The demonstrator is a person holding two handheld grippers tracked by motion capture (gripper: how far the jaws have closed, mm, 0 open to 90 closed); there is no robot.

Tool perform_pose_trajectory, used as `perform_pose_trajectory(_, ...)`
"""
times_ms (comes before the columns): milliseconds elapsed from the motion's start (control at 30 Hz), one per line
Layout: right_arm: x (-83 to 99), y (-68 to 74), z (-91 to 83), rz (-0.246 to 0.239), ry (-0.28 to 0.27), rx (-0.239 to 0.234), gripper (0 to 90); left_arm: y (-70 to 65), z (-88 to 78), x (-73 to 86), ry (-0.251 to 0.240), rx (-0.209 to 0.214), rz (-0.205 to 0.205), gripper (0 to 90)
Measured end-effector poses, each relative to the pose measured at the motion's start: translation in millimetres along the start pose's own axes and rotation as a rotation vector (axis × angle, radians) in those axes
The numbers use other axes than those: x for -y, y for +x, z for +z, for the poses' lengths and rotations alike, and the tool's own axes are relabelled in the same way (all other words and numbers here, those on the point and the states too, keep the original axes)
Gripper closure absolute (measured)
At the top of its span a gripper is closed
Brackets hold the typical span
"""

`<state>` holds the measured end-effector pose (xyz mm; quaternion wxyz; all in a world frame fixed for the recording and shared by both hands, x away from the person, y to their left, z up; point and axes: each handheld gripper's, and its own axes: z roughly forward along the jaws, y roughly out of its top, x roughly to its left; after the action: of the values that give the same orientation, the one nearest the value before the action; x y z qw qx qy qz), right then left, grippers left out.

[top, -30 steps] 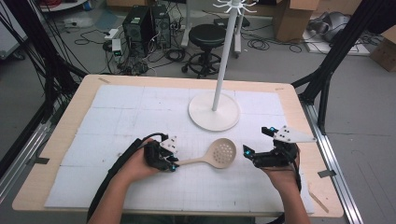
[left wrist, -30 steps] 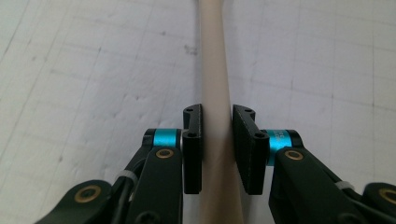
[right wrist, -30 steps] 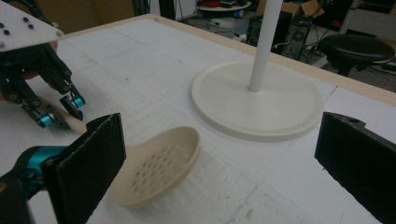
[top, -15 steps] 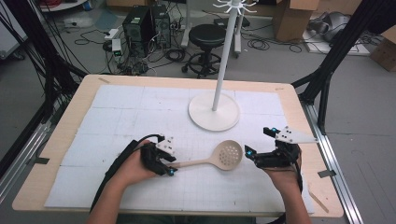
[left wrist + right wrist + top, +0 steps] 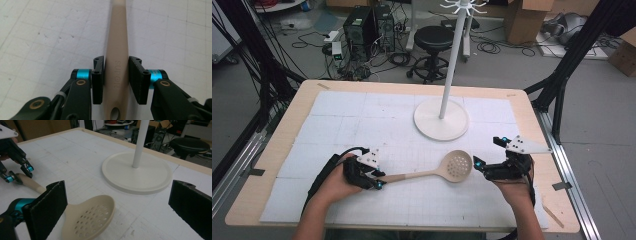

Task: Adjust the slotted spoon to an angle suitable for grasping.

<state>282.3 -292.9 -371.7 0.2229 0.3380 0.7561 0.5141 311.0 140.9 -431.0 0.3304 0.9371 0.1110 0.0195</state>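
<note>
While the left gripper (image 5: 116, 78) clamped the skimmer's (image 5: 432, 172) handle near the table's (image 5: 272, 150) front edge, having just tightened, the right gripper (image 5: 120, 207) stood open beside its bowl.

Wooden tabletop (image 5: 537, 125) w/ white gridded mat (image 5: 362, 130) over most of it, bare wood strip along edges. On mat: round white stand base (image 5: 427, 125) w/ upright pole, centre-right toward far edge; beige perforated spoon (image 5: 452, 167) nearer front edge, handle pointing toward left edge.
</note>
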Motion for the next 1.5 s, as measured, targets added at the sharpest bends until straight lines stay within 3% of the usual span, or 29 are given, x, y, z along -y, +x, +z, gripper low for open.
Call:
perform_pose_trajectory(267,0.5,-0.5,-0.3,0.007,0.002,-0.004,0.5,0.2,17.0,-21.3,0.0,0.018,0.029,67.2)
perform_pose_trajectory(567,0.5,-1.4,-1.0,0.007,-0.006,-0.01,0.5,3.9,44.3,-57.5,0.013,0.031,0.085,67.2)
perform_pose_trajectory(733,0.7,-3.0,-2.8,0.011,-0.009,-0.008,0.6,9.3,51.1,-64.3,0.0,0.04,0.086,66.8)
perform_pose_trajectory(867,1.0,-3.1,-2.6,0.015,-0.006,-0.009,0.5,14.2,51.9,-66.8,0.009,0.004,0.074,65.0)
perform_pose_trajectory(1033,1.1,-3.2,-1.9,0.009,-0.006,-0.008,0.6,20.2,51.8,-66.4,0.009,-0.045,0.038,56.2)
perform_pose_trajectory(1133,1.4,-3.6,-2.2,0.012,-0.005,-0.006,0.6,21.7,50.9,-65.7,0.008,-0.106,0.022,49.7)
perform_pose_trajectory(1167,1.4,-3.5,-2.2,0.012,-0.004,-0.005,0.5,22.5,49.6,-66.3,0.003,-0.148,0.015,48.2)
perform_pose_trajectory(1500,1.9,-3.1,-1.7,0.013,-0.002,-0.005,0.5,30.6,47.7,-70.4,-0.035,-0.198,-0.018,46.0)
